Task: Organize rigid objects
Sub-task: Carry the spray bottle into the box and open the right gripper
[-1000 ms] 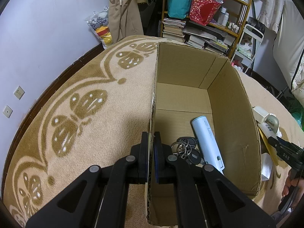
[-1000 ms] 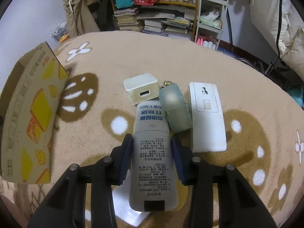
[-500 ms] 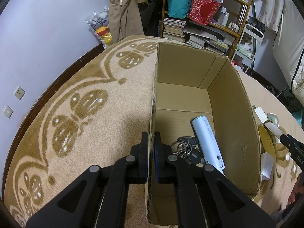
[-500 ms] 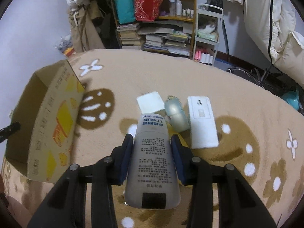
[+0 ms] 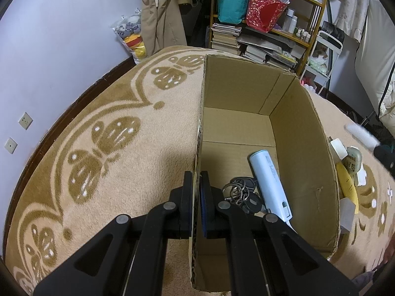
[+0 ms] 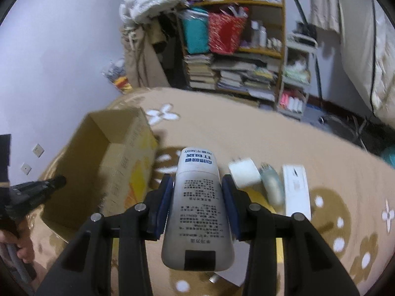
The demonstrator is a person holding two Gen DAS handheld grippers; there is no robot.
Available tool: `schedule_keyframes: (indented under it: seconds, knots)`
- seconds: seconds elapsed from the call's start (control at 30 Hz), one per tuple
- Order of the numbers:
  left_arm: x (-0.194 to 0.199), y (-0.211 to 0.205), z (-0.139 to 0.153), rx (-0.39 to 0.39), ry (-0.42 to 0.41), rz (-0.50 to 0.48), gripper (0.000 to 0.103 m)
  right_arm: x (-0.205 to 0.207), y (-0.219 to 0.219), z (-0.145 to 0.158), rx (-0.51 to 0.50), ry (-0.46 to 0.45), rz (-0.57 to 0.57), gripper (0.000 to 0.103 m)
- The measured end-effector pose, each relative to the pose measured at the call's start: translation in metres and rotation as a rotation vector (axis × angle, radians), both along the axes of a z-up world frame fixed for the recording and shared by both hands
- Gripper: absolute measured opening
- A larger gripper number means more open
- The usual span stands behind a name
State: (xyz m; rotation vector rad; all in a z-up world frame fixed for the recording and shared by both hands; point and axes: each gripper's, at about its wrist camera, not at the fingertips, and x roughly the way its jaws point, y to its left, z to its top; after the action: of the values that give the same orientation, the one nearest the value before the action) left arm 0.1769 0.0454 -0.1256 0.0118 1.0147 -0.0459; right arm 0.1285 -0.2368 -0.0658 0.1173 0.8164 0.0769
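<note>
Here the right gripper (image 6: 197,202) holds a white tube (image 6: 197,209) printed with black text between its fingers; the left gripper (image 5: 196,197) pinches the cardboard box (image 5: 303,148) wall.

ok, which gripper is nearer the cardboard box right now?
Left. The left gripper is shut on the cardboard box at its side wall. The right gripper holds a white tube beside the box and clear of it.

tan patterned carpet (image 5: 103,113) | wooden bookshelf with stacked books (image 6: 237,74) | red gift bag (image 5: 264,9) | teal bag (image 5: 230,5)
</note>
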Motion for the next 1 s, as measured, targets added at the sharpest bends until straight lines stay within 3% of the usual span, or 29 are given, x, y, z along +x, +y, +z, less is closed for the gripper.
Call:
schedule_keyframes:
  seconds: [0.37, 0.53, 0.83, 1.0]
  knots:
    - [-0.001, -0.001, 0.001, -0.009, 0.003, 0.005, 0.005, 0.014, 0.069, 0.031, 0.073, -0.109, 0.124, 0.044]
    - [0.0, 0.0, 0.001, -0.008, 0.003, 0.004, 0.005, 0.017, 0.096, 0.019, 0.085, -0.106, 0.179, 0.044]
    - [0.0, 0.0, 0.003, -0.017, 0.004, 0.005, 0.005, 0.03, 0.121, -0.022, -0.053, 0.005, 0.266, 0.044]
    - [0.0, 0.0, 0.003, -0.013, 0.004, 0.006, 0.007, 0.027, 0.116, -0.023, -0.027, -0.003, 0.252, 0.043]
